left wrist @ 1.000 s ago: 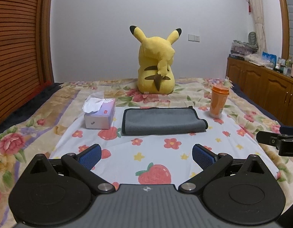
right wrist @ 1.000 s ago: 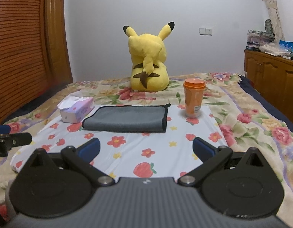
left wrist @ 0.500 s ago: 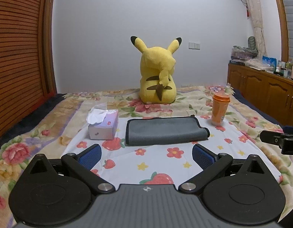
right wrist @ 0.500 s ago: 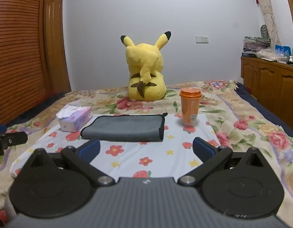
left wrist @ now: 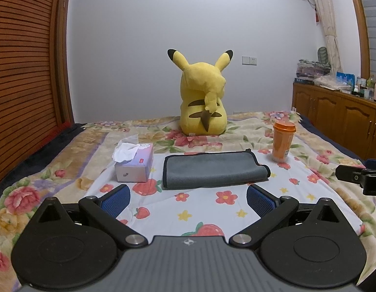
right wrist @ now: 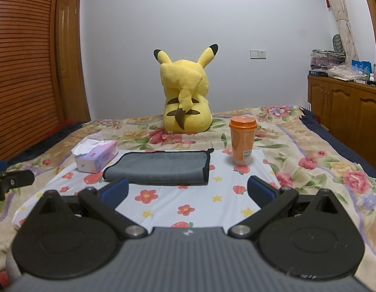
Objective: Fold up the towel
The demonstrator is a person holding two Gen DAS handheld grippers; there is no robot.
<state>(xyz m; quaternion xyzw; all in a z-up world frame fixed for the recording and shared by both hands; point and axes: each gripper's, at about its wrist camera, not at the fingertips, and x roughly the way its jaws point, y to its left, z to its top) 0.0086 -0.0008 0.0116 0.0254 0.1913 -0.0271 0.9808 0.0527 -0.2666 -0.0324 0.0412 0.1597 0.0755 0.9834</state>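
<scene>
On a thin white cloth point(left wrist: 212, 209) printed with flowers and strawberries, a cardboard tissue box point(left wrist: 134, 164) with a crumpled tissue poking out sits leftmost, just beside the soft grey towel point(left wrist: 212, 170), a folded flat rectangle edged in black. Right of it stands a smooth orange plastic cup point(left wrist: 283, 142), and behind, a fuzzy yellow plush toy point(left wrist: 203, 102). The left gripper point(left wrist: 188, 198) and right gripper point(right wrist: 187, 191) both hang short of the towel, ribbed blue pads point(left wrist: 116, 200) spread wide, holding nothing.
</scene>
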